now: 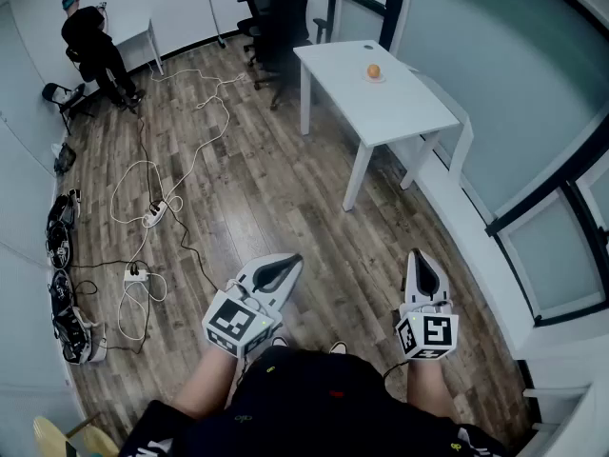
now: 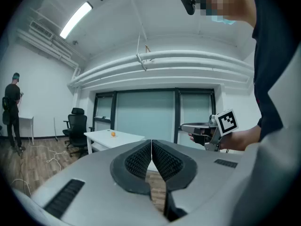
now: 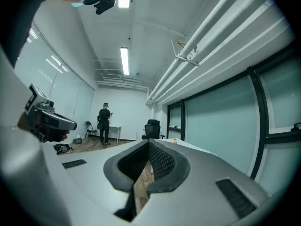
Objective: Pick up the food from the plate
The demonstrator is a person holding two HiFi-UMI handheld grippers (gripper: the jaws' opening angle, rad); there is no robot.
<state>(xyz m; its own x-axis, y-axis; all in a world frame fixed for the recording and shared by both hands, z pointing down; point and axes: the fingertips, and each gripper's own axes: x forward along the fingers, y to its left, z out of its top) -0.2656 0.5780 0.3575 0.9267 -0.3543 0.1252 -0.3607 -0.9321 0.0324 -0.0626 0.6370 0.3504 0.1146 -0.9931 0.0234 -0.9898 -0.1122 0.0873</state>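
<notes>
Head view: I hold both grippers low in front of me, above the wood floor (image 1: 276,188) and well apart from the white table (image 1: 390,112).

Left gripper (image 1: 293,261): jaws closed, tip against tip, nothing held. The left gripper view confirms it, with the ribbed pads meeting at the front and only floor showing through the gap behind them.

Right gripper (image 1: 417,255): jaws likewise closed and empty, with the same strip of floor visible behind the pads in the right gripper view.

The food (image 1: 373,70), a small round orange item, sits on a plate (image 1: 379,78) on the table, far ahead of both grippers and touched by neither. It lies beyond and between them, closer to the right gripper's line. From the left gripper it appears left of the jaw tips. From the right gripper it appears just right of the tips, small and distant.

Black office chairs (image 1: 281,12) stand past the table, ahead of the left gripper. Cables (image 1: 143,184) and a power strip (image 1: 155,213) lie on the floor ahead and left of it. A person in dark clothing (image 1: 93,44) stands far off on that side. A glass wall (image 1: 514,93) runs along the right of the right gripper.
</notes>
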